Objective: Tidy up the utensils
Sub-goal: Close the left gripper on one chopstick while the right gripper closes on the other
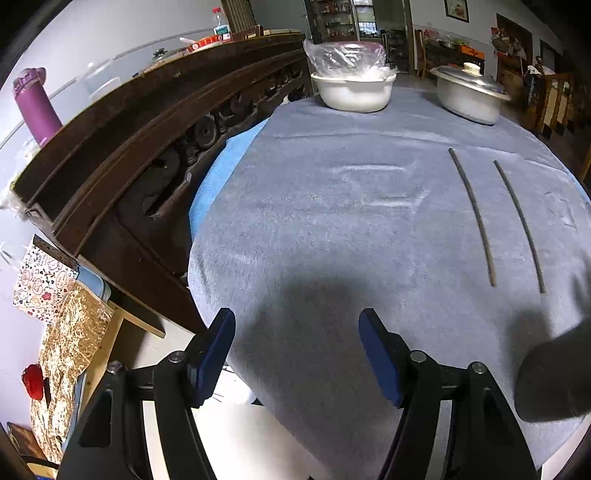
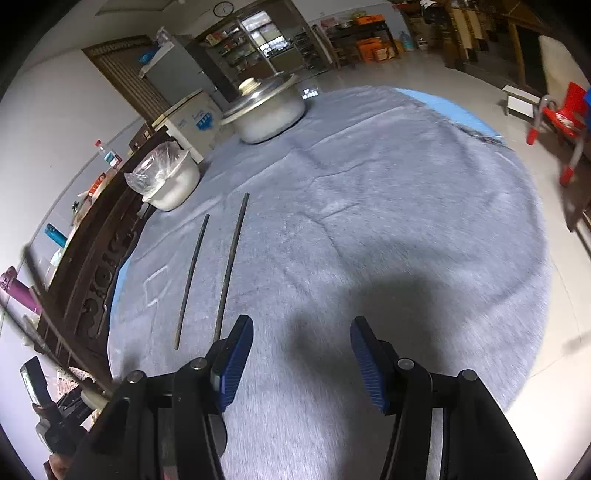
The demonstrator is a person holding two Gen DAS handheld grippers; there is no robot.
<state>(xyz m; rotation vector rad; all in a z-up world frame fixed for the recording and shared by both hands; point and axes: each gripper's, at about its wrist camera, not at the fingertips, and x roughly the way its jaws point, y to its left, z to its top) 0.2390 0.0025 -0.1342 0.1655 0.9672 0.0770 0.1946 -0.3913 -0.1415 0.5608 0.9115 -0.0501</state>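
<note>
Right wrist view: two chopsticks (image 2: 229,266) just left of the right gripper's (image 2: 301,365) parted, empty fingers.

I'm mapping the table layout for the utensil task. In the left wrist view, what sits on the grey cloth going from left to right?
White bowl covered with plastic wrap → left chopstick → lidded metal pot → right chopstick. The two chopsticks lie apart, roughly parallel; the bowl and pot stand at the far edge.

A carved dark wooden cabinet (image 1: 155,155) stands against a pale wall (image 2: 48,122) beside the grey-clothed counter (image 2: 406,192). Glossy light floor tiles (image 2: 461,85) run to glass-fronted shelving (image 2: 255,40) (a round clock (image 2: 223,8) hangs above), with a red plastic chair (image 2: 565,114) at the side.
</note>
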